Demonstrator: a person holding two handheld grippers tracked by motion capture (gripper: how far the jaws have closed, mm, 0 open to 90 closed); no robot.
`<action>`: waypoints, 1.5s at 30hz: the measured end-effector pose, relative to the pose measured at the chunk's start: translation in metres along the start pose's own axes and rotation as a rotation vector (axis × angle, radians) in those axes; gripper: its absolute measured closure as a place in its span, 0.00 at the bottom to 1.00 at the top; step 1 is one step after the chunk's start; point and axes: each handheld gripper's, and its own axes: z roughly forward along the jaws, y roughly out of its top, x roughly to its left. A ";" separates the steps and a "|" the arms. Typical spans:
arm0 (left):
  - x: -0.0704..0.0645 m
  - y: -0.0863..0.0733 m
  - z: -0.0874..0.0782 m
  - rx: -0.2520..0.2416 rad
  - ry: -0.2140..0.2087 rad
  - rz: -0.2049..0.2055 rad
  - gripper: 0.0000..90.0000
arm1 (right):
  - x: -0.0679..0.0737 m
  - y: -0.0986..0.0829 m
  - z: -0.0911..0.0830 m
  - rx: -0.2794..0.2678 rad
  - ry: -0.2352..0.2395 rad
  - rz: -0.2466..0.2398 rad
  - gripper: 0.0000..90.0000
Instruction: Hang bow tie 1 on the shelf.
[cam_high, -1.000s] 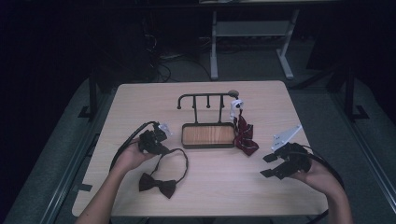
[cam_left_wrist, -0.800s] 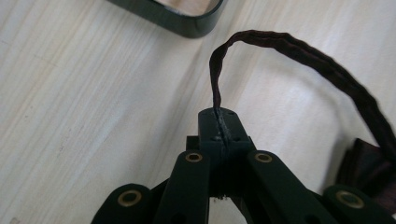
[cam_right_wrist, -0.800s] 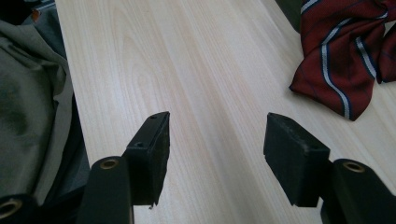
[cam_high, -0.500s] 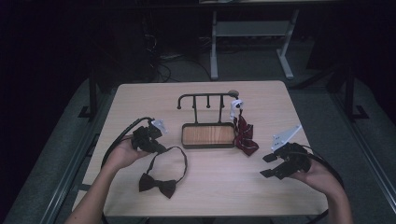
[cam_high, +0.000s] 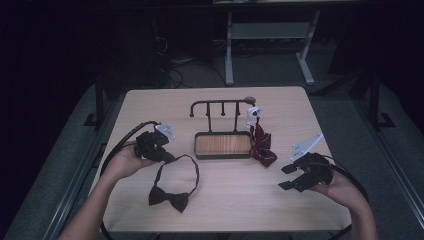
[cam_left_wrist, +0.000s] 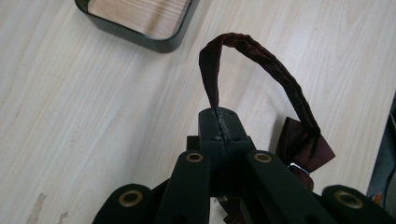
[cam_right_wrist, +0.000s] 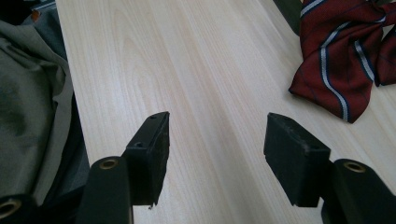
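Carefully now: left gripper (cam_left_wrist: 219, 128) clamped on thin strap (cam_left_wrist: 261, 70) of dark bow tie (cam_high: 169, 197), right gripper (cam_right_wrist: 217, 154) jaws wide, empty; possible slipping out if pulled quickly.

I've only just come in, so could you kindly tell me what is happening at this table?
A person is working with a two-jaw tool in each hand. The left tool is shut on the neck strap of a dark bow tie, which lies on the table in front of a rack with a wooden tray. A red striped bow tie hangs at the rack's right end. The right tool is open, holding nothing, over bare table.
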 end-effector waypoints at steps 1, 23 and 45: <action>0.000 0.001 -0.002 0.000 -0.003 0.007 1.00 | 0.000 0.000 0.000 0.000 0.000 -0.001 0.45; -0.005 0.019 -0.044 -0.037 -0.015 0.053 1.00 | 0.000 0.000 -0.001 -0.001 -0.001 -0.001 0.45; -0.004 0.033 -0.067 -0.052 -0.006 0.070 1.00 | -0.003 -0.001 0.000 -0.005 0.003 -0.001 0.45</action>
